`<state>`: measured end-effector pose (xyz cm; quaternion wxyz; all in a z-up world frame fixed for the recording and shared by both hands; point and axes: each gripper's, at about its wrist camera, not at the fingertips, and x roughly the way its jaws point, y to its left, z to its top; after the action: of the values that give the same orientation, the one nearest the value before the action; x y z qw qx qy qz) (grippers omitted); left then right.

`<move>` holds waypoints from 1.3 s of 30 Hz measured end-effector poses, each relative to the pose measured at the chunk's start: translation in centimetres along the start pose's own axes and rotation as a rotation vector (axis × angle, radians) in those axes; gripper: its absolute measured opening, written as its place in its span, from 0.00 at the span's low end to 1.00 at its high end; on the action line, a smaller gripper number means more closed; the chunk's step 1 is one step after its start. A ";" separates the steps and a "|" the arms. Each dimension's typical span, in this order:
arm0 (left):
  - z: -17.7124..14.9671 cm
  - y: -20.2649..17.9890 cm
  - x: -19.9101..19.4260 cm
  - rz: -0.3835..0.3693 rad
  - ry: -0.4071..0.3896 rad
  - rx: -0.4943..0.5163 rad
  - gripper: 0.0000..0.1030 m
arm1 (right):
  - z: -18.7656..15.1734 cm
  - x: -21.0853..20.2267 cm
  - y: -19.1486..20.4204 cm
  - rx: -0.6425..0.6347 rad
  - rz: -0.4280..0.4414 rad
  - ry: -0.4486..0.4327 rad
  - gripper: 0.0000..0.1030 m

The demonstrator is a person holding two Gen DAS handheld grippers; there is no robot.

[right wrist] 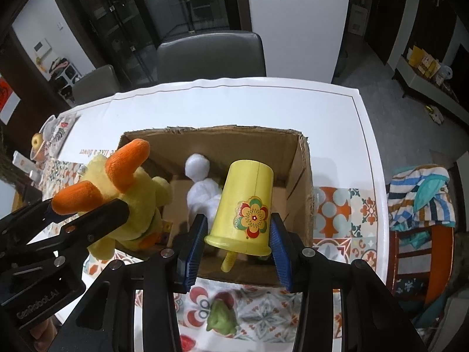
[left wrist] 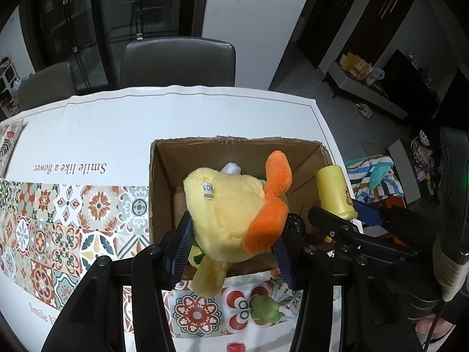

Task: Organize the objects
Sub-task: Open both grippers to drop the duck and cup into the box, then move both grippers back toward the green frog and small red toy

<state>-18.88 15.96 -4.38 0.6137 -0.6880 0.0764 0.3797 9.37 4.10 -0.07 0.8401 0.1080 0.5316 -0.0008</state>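
My left gripper [left wrist: 231, 252] is shut on a yellow plush duck [left wrist: 228, 211] with orange feet, held over the near left part of an open cardboard box [left wrist: 234, 143]. The duck [right wrist: 126, 202] and the left gripper [right wrist: 88, 223] also show at the left of the right wrist view. My right gripper [right wrist: 237, 249] is shut on an upside-down yellow cup [right wrist: 244, 205] with a flower print, held over the box [right wrist: 304, 176]. The cup [left wrist: 334, 193] shows at the box's right side in the left wrist view. A white plush toy [right wrist: 199, 187] lies inside the box.
The box stands on a white table with a patterned tile mat [left wrist: 58, 220]. A small green toy [right wrist: 221, 316] lies on the mat in front of the box. Grey chairs [left wrist: 178, 61] stand behind the table. A chair with striped cloth [right wrist: 419, 199] is at the right.
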 end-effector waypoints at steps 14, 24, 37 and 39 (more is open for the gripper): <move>-0.6 0.1 -1.7 0.043 -0.058 0.001 0.59 | -0.7 -0.5 -0.2 0.021 -0.031 0.000 0.55; -3.0 -0.5 -4.2 0.075 -0.115 0.017 0.60 | -2.6 -3.7 -0.4 0.040 -0.024 -0.092 0.58; -6.2 -1.4 -7.5 0.088 -0.177 0.037 0.60 | -6.3 -7.0 -0.3 0.058 0.002 -0.149 0.58; -6.7 -1.6 -7.7 0.089 -0.180 0.041 0.60 | -6.9 -7.3 -0.3 0.056 0.003 -0.154 0.58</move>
<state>-20.52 7.51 1.33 0.6145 -0.6344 0.0590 0.4652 0.02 4.28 3.53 0.8751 0.1317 0.4650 -0.0228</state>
